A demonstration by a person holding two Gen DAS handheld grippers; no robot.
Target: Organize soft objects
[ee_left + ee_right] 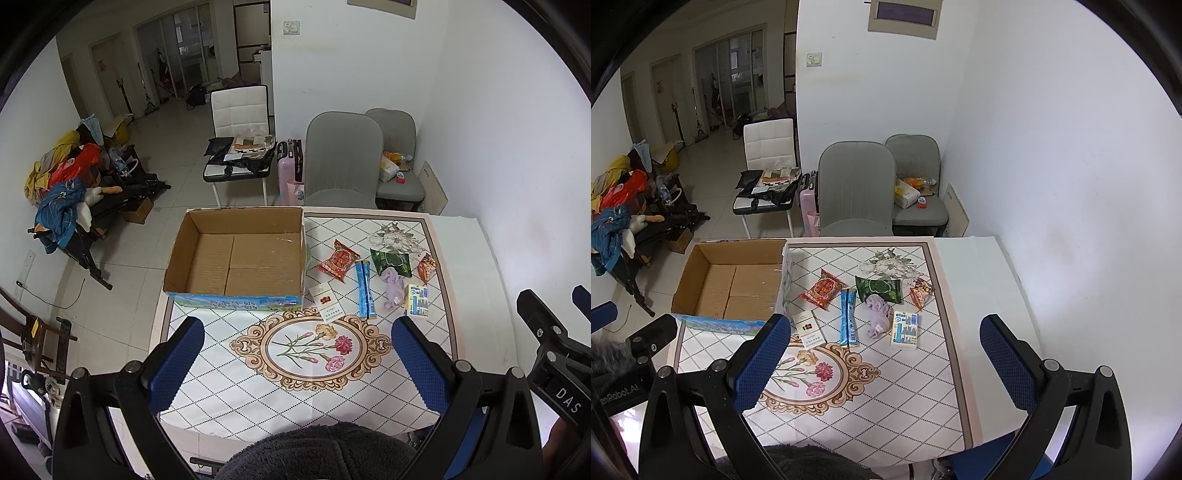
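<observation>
An open cardboard box (236, 301) (720, 325) stands empty at the table's far left. To its right lie a red snack packet (338, 260) (823, 288), a white cigarette pack (327, 302) (809, 328), a long blue sachet (365, 290) (848, 317), a green packet (392, 261) (879, 289), a crumpled purple cloth (392, 288) (879, 314), a small orange packet (426, 266) (921, 291) and a yellow-white tissue pack (418, 300) (905, 329). My left gripper (297, 325) hovers open over the flower medallion, short of the items. My right gripper (885, 322) is also open and holds nothing.
The table (258, 387) carries a diamond-patterned cloth and meets the white wall on the right. Two grey chairs (341, 158) stand behind it, with a pink suitcase (288, 173) and a white chair (240, 110) further left. Dark fleecy fabric (321, 450) fills the near edge.
</observation>
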